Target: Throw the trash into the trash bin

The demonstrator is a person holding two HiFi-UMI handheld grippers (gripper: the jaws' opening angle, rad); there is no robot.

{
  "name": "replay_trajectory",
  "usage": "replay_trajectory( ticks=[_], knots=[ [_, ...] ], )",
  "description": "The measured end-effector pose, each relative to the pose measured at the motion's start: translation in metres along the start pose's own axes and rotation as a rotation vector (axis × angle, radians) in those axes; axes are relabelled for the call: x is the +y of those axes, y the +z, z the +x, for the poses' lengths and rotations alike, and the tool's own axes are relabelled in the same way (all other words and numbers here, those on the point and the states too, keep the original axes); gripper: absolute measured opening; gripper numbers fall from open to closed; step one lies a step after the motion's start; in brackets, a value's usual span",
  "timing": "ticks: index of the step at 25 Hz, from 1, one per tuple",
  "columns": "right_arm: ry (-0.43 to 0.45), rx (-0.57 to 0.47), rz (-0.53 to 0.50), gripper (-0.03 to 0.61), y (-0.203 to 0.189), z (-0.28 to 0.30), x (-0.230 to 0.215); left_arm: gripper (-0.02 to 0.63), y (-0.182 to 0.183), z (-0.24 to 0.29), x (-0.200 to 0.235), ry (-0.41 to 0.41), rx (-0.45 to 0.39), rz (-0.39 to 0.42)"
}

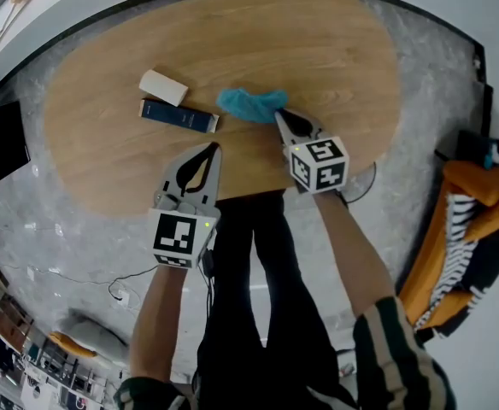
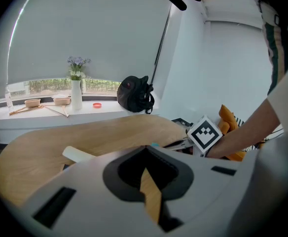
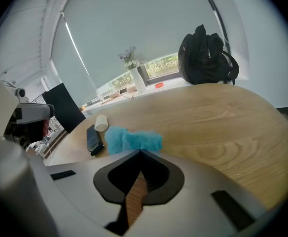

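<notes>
Trash lies near a box and roll, just beside our right gripper, jaws closed and empty; our left gripper likewise. It's crumpled, blue.

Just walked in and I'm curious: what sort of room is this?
Probably an office lounge or meeting corner: an oval light-wood table, a white windowsill holding a white vase of flowers and a black backpack, and an orange striped cushioned seat nearby.
</notes>
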State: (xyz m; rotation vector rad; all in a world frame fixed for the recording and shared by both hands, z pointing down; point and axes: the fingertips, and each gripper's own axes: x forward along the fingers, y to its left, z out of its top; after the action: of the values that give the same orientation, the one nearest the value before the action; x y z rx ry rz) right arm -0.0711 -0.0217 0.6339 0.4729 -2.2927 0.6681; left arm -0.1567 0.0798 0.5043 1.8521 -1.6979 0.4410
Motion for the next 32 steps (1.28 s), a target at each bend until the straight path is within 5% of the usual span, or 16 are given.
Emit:
replay_trajectory(
  ticks=[7,17,32],
  knots=[
    [0.011,-0.067,0.034,0.001,0.013,-0.030,-0.002,-0.002,0.003,0.014,-0.017,-0.036,0.010,0.017],
    [-0.088,-0.182,0.116,0.000,0.005,-0.123,-0.036,-0.002,0.014,0.039,-0.075,-0.146,0.015,0.081],
    [-0.402,-0.338,0.320,0.000,-0.092,-0.306,-0.109,-0.002,0.010,0.083,-0.205,-0.397,0.073,0.232]
  ],
)
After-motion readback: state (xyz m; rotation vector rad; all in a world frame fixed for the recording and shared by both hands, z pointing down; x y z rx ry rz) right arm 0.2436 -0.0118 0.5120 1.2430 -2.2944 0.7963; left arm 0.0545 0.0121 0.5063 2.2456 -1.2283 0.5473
